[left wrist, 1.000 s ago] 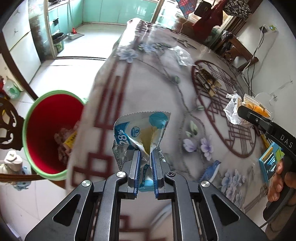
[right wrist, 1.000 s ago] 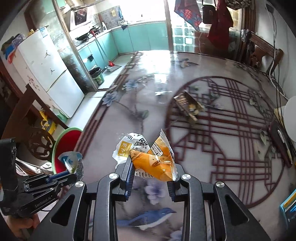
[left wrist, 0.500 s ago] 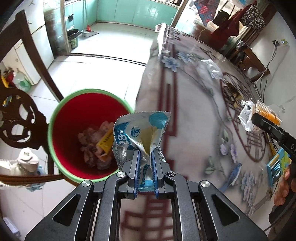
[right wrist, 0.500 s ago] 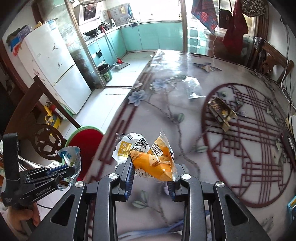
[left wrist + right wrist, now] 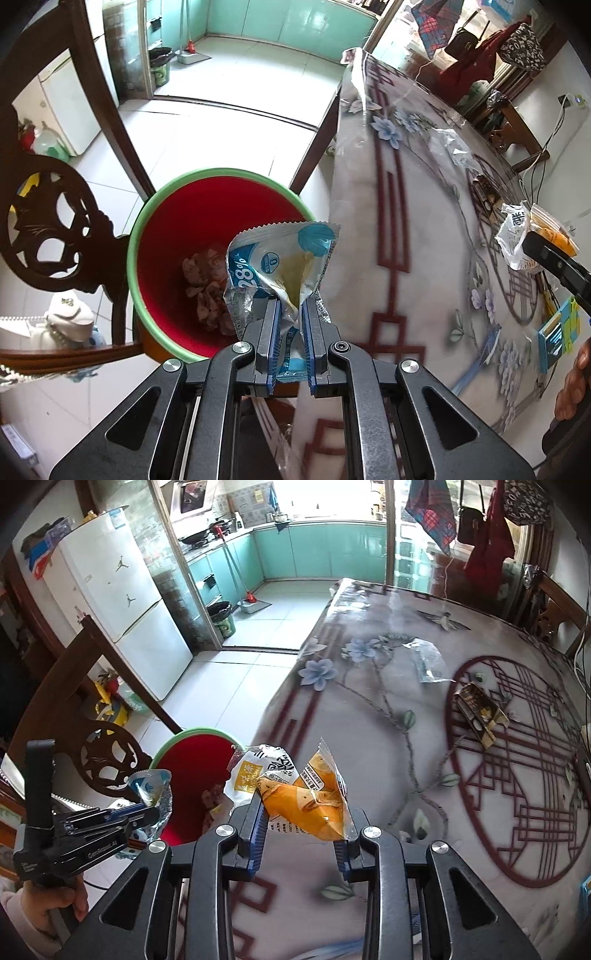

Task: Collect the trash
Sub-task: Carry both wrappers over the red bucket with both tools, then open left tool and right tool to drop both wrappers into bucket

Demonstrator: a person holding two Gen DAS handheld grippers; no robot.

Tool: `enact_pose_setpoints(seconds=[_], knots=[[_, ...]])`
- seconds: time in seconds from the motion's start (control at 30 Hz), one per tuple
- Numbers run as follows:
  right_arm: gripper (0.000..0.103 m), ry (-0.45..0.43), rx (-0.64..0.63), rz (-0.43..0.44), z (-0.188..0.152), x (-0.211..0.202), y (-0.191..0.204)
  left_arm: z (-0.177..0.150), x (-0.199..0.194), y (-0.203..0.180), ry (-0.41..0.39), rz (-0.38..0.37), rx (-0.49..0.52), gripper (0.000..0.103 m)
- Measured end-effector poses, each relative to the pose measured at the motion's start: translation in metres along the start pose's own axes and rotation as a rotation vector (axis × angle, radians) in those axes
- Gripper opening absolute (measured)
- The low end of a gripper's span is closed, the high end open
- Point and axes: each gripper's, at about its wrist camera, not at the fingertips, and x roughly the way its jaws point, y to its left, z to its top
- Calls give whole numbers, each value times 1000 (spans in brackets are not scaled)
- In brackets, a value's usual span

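Pinching a crumpled blue-and-white wrapper [image 5: 282,260], the left gripper [image 5: 291,314] holds it above the red bin [image 5: 177,236], which has crumpled scraps at its bottom. The right gripper [image 5: 301,821] clamps orange and white wrappers [image 5: 310,794] over the table [image 5: 388,738] edge; the bin sits at ten o'clock, bare floor beyond.

Both grippers are showing black metal arms with long cut-out holes and round silver screws. The left gripper [image 5: 291,317] is wearing blue ridged pads [image 5: 274,332] on its fingers, and so is the right gripper [image 5: 301,834]. Small white letters are running along the left gripper's side. A pale pink sleeve [image 5: 9,904] is peeking out.
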Motion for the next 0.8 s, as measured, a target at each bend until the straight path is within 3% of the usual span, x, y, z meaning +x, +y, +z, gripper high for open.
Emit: enact_pose_setpoints(seconds=[0.53,0.73,0.8], knots=[[28,81,-77,102,2,41,64,19,26,47,44,53,-24,11],[33,131,-80,199,4,70,84,24,36,61,70,57,-72,26],[40,135,-74,210,7,75,88,24,33,65,58,63,-89,41]])
